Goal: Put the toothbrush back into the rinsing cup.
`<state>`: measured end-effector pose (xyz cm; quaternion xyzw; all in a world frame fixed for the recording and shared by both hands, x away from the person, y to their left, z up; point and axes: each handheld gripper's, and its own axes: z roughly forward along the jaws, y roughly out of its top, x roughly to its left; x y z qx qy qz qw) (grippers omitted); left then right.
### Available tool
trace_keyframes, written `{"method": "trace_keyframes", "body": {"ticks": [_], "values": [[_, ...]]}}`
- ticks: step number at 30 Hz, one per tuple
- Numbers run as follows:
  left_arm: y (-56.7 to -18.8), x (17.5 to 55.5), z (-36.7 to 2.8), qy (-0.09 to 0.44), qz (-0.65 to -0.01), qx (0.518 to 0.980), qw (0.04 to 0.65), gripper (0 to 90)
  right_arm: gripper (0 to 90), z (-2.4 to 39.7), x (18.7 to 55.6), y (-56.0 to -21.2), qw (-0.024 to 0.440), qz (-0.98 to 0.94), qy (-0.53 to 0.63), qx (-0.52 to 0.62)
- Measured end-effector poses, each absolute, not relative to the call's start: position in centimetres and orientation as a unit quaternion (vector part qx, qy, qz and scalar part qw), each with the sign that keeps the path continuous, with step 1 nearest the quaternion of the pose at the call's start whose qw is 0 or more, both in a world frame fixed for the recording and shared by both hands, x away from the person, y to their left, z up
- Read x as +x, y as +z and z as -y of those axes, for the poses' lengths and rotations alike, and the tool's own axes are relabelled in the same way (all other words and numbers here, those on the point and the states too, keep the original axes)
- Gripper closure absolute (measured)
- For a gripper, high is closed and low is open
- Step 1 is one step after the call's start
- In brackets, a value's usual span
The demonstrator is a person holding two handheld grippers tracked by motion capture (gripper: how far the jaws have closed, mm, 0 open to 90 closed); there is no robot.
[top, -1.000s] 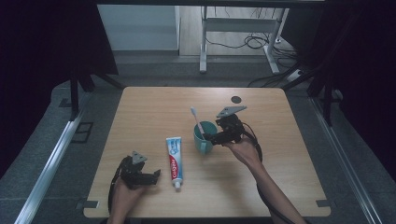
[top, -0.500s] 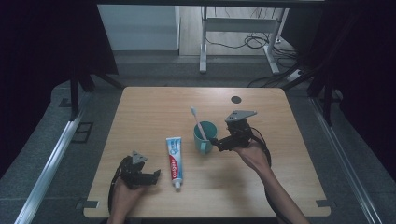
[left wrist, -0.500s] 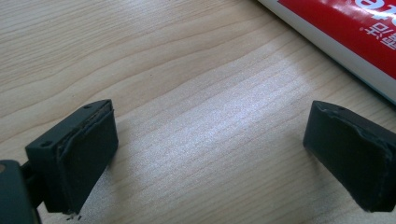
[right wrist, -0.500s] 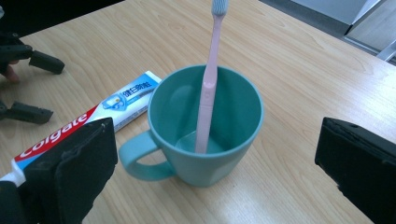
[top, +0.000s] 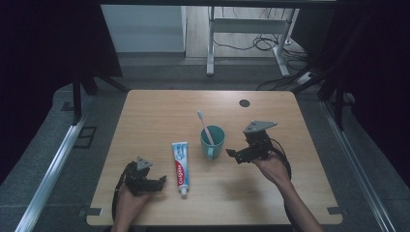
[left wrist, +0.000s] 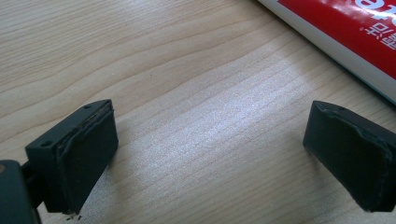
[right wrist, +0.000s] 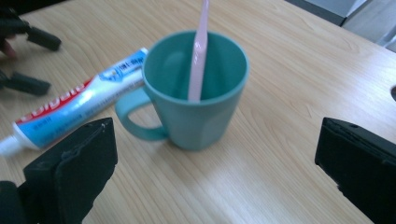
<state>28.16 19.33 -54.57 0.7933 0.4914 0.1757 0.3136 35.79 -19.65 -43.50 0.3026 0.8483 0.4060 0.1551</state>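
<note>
In the middle of the high view a teal mug [top: 212, 140] stands upright on the wooden tabletop [top: 159, 111], with a pink toothbrush [top: 205, 126] leaning inside it. Just right of the mug, the right gripper [top: 233, 155] points at it, apart from it; its fingers have just been opening and stand wide with nothing between them. A toothpaste tube [top: 180, 162] lies just left of the mug. At the lower left, the left gripper [top: 162, 180] rests beside the tube's cap end, fingers open and empty. Bare wood fills the upper half, up to the far edge.
</note>
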Motion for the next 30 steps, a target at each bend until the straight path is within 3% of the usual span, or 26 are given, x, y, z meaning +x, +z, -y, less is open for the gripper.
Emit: {"method": "trace_keyframes", "body": {"ticks": [30], "values": [[-54.6, 28.2, -19.3, 0.174, -0.491, 0.794, 0.312, 2.9, 0.0, 23.6, 32.6, -47.4, 0.173, -0.852, 0.371, 0.326]]}}
